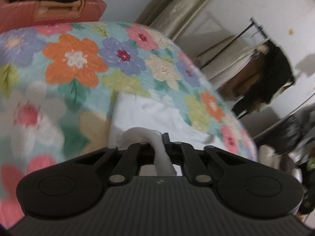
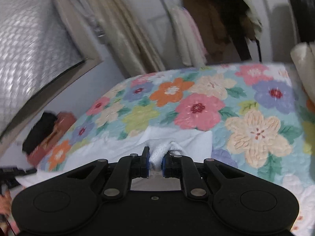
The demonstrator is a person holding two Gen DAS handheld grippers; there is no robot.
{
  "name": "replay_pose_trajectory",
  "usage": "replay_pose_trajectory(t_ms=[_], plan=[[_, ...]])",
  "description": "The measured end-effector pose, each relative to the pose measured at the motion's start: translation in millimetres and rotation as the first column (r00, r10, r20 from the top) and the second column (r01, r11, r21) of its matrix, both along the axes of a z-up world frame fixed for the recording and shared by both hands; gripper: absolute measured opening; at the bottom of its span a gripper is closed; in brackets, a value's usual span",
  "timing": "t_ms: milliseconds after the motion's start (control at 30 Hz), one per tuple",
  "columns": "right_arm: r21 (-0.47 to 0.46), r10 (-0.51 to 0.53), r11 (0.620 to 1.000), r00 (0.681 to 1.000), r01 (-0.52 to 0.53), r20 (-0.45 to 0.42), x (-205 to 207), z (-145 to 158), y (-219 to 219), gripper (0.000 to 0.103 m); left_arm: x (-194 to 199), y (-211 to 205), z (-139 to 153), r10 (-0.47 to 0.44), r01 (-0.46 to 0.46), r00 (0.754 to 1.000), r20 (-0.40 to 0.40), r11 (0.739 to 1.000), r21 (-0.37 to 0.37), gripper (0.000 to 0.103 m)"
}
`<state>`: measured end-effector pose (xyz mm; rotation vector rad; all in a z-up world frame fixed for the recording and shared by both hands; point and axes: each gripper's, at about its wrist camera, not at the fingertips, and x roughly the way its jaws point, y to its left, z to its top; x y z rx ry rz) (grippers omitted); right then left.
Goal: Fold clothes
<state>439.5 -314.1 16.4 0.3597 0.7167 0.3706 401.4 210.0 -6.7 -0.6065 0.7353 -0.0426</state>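
Nearest us, left claw [image 1: 157, 147]: pressed together on a thick rolled edge of the white garment [image 1: 149, 114]. Right claw [image 2: 155, 161]: we list its blue pads [image 2: 164, 164] pinching a bunched fold of the same white garment [image 2: 177, 137]. Garment spreads ahead of both claws over the floral bedspread [image 1: 74, 59], which covers the bed. Beyond the bed we note a clothes rack [image 2: 196, 19] with hanging clothing.

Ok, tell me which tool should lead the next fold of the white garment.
Either; probably the right tool. Its blue pads visibly pinch a bunched edge of the white cloth garment. The left tool is shut on cloth too, but its pads are hidden.
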Motion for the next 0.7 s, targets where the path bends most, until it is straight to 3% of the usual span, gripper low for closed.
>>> replay_pose_trajectory(t_ms=[67,233,300,367,433,533,700], plan=[[-0.031,0.003,1.0,0.999,-0.005,-0.051,26.2,-7.9,3.8,0.014,20.6,-8.7,5.6,-0.029,0.028,1.0,0.006,0.997,0.075,0.002],[-0.01,-0.003,1.0,0.99,0.002,-0.139,83.3,-31.5,4.3,0.014,70.1,-3.8,-21.7,0.023,-0.013,0.997,-0.074,0.992,0.123,0.002],[-0.121,-0.034,0.992,0.996,0.024,-0.084,93.0,-38.2,15.1,0.013,80.2,-1.2,-42.8,0.062,-0.043,0.992,-0.112,0.986,0.164,0.002],[-0.178,0.033,0.983,0.999,-0.034,-0.011,97.3,-46.8,30.8,0.013,86.5,-2.6,-61.8,0.08,-0.051,0.987,-0.141,0.979,0.199,0.002],[-0.2,0.021,0.979,0.999,-0.029,-0.045,106.7,-59.7,38.2,0.013,90.0,-3.5,-70.9,0.071,-0.04,0.987,-0.144,0.977,0.21,0.002],[-0.225,0.007,0.974,0.996,-0.027,-0.09,118.5,-75.5,40.8,0.013,91.4,5.6,-69.8,0.086,-0.066,0.988,-0.129,0.986,0.153,0.002],[-0.257,-0.001,0.966,0.998,-0.015,-0.062,111.5,-88.7,44.5,0.013,82.2,27.0,-79.0,0.2,-0.202,0.979,-0.041,0.978,-0.058,0.004]])
